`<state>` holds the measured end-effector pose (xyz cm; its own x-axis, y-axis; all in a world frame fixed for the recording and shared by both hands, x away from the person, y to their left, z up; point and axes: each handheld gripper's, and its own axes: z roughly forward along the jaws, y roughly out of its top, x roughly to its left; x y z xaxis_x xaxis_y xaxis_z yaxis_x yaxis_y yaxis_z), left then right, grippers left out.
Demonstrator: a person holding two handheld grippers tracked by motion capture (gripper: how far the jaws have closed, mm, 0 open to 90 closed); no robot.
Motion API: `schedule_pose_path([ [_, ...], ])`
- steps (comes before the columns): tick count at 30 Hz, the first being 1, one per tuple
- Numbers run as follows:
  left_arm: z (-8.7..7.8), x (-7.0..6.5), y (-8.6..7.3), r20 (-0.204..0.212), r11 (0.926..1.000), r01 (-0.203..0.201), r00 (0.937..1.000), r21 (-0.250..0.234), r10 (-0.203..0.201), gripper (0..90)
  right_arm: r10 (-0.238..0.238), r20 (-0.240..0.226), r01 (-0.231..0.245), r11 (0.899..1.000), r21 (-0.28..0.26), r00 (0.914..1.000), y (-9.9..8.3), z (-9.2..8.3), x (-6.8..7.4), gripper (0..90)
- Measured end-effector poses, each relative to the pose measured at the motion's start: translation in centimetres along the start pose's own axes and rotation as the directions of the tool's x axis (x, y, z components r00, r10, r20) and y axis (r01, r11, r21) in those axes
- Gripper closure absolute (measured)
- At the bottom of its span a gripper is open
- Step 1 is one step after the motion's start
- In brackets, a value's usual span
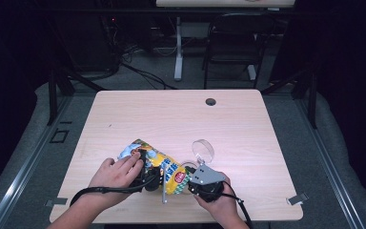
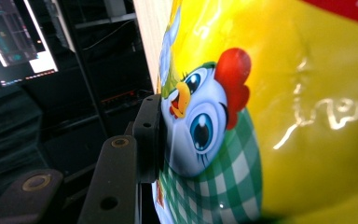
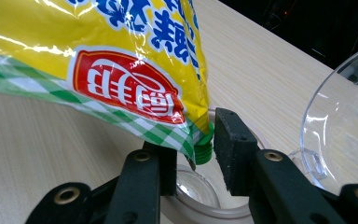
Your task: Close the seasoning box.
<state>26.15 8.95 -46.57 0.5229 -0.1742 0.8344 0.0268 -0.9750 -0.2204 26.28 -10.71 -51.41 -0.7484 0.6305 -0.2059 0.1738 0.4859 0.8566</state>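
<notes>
A yellow snack bag (image 1: 161, 164) with a cartoon chicken (image 2: 205, 121) lies tilted at the table's front, held between both hands. My left gripper (image 1: 147, 177) is shut on its chicken end, and one black pad (image 2: 150, 135) dents the foil. My right gripper (image 3: 196, 149) stands at the bag's lower corner. A small green cap (image 3: 204, 148) on that corner sits between the two pads, and a thin gap shows beside the right pad (image 3: 233, 149). The corner hangs over a clear round dish (image 3: 191, 189).
A clear plastic lid (image 1: 203, 150) stands tilted just behind my right gripper (image 1: 194, 180), large at the right of its own view (image 3: 340, 116). A thin grey rod (image 1: 164, 193) lies near the front edge. The wooden table (image 1: 181, 119) has a cable hole (image 1: 210, 101) at the back.
</notes>
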Motion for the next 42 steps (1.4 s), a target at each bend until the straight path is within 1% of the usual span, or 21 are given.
schedule_pose_path([
  [1, -0.04, -0.01, 0.03, -0.008, 1.0000, -0.005, 1.0000, 0.002, 0.005, 61.0, 0.001, 0.001, -0.001, 1.000, -0.001, 1.0000, 0.00, -0.01, 0.00, 71.0],
  [4, -0.17, 0.13, 0.10, -0.016, 0.9998, -0.017, 0.9997, 0.007, 0.017, 61.0, 0.004, 0.000, -0.004, 1.000, -0.003, 1.0000, 0.00, -0.05, -0.04, 71.0],
  [5, -0.19, 0.14, 0.11, -0.017, 0.9999, -0.014, 0.9998, 0.006, 0.014, 61.0, 0.005, 0.000, -0.005, 1.000, -0.004, 1.0000, 0.01, -0.06, -0.05, 71.0],
  [6, -0.26, 0.15, 0.16, -0.026, 0.9997, -0.023, 0.9994, 0.010, 0.023, 61.0, 0.006, 0.001, -0.006, 1.000, -0.006, 1.0000, 0.01, -0.06, -0.05, 71.0],
  [8, -0.32, 0.18, 0.20, -0.021, 0.9995, -0.026, 0.9994, 0.015, 0.027, 61.0, 0.008, 0.000, -0.008, 1.000, -0.005, 1.0000, 0.02, -0.06, -0.06, 71.1],
  [12, -0.45, 0.22, 0.33, -0.040, 0.9987, -0.046, 0.9981, 0.021, 0.047, 61.0, 0.010, -0.001, -0.010, 1.000, -0.004, 0.9999, -0.02, 0.00, -0.04, 71.1],
  [15, -0.55, 0.30, 0.36, -0.043, 0.9984, -0.051, 0.9977, 0.024, 0.052, 61.0, 0.014, 0.001, -0.014, 1.000, -0.004, 0.9999, -0.02, -0.03, -0.08, 71.1],
  [20, -0.73, 0.45, 0.51, -0.052, 0.9973, -0.069, 0.9962, 0.025, 0.070, 61.1, 0.016, 0.005, -0.016, 1.000, -0.004, 0.9999, -0.04, -0.10, -0.13, 71.2],
  [24, -0.80, 0.53, 0.66, -0.055, 0.9960, -0.084, 0.9949, 0.032, 0.085, 61.2, 0.027, 0.005, -0.027, 1.000, 0.000, 0.9996, -0.14, -0.12, -0.26, 71.4],
  [26, -0.74, 0.49, 0.72, -0.056, 0.9963, -0.082, 0.9950, 0.028, 0.083, 61.3, 0.035, 0.001, -0.035, 0.999, 0.001, 0.9994, -0.20, -0.09, -0.30, 71.4],
  [29, -0.72, 0.59, 0.78, -0.058, 0.9952, -0.092, 0.9939, 0.032, 0.094, 61.4, 0.039, 0.000, -0.039, 0.999, 0.004, 0.9992, -0.22, -0.08, -0.34, 71.6],
  [30, -0.71, 0.62, 0.79, -0.064, 0.9943, -0.098, 0.9928, 0.041, 0.101, 61.4, 0.041, 0.000, -0.041, 0.999, 0.003, 0.9992, -0.23, -0.07, -0.34, 72.1],
  [31, -0.69, 0.67, 0.80, -0.072, 0.9933, -0.104, 0.9916, 0.051, 0.108, 62.4, 0.043, -0.002, -0.042, 0.999, 0.005, 0.9991, -0.22, -0.08, -0.35, 79.0],
  [32, -0.61, 0.67, 0.72, -0.082, 0.9932, -0.099, 0.9912, 0.060, 0.104, 63.3, 0.048, 0.006, -0.048, 0.999, 0.017, 0.9988, -0.33, -0.14, -0.41, 87.5],
  [33, -0.62, 0.77, 0.57, -0.084, 0.9938, -0.100, 0.9911, 0.050, 0.104, 63.3, 0.048, 0.006, -0.048, 0.999, 0.017, 0.9988, -0.33, -0.14, -0.41, 87.5],
  [34, -0.77, 0.93, 0.41, -0.055, 0.9960, -0.083, 0.9949, 0.033, 0.085, 63.6, 0.093, -0.012, -0.093, 0.996, 0.003, 0.9956, -0.48, -0.15, -0.77, 87.2],
  [36, -0.79, 0.86, 0.39, -0.059, 0.9963, -0.081, 0.9949, 0.030, 0.082, 63.7, 0.100, -0.016, -0.100, 0.995, 0.006, 0.9948, -0.52, -0.14, -0.92, 87.0],
  [38, -0.77, 0.77, 0.48, -0.063, 0.9956, -0.087, 0.9940, 0.032, 0.089, 63.9, 0.096, -0.010, -0.096, 0.995, 0.007, 0.9953, -0.55, -0.09, -0.98, 86.8],
  [39, -0.76, 0.77, 0.48, -0.058, 0.9959, -0.086, 0.9945, 0.030, 0.087, 64.0, 0.089, -0.008, -0.089, 0.996, 0.013, 0.9960, -0.55, -0.05, -0.91, 85.0],
  [41, -0.70, 0.67, 0.57, -0.044, 0.9968, -0.077, 0.9960, 0.020, 0.078, 64.3, 0.080, -0.013, -0.081, 0.997, -0.001, 0.9967, -0.51, 0.00, -0.79, 76.4],
  [42, -0.71, 0.71, 0.64, -0.046, 0.9963, -0.084, 0.9953, 0.019, 0.085, 64.4, 0.071, -0.009, -0.071, 0.997, 0.004, 0.9974, -0.45, -0.01, -0.71, 74.4],
])
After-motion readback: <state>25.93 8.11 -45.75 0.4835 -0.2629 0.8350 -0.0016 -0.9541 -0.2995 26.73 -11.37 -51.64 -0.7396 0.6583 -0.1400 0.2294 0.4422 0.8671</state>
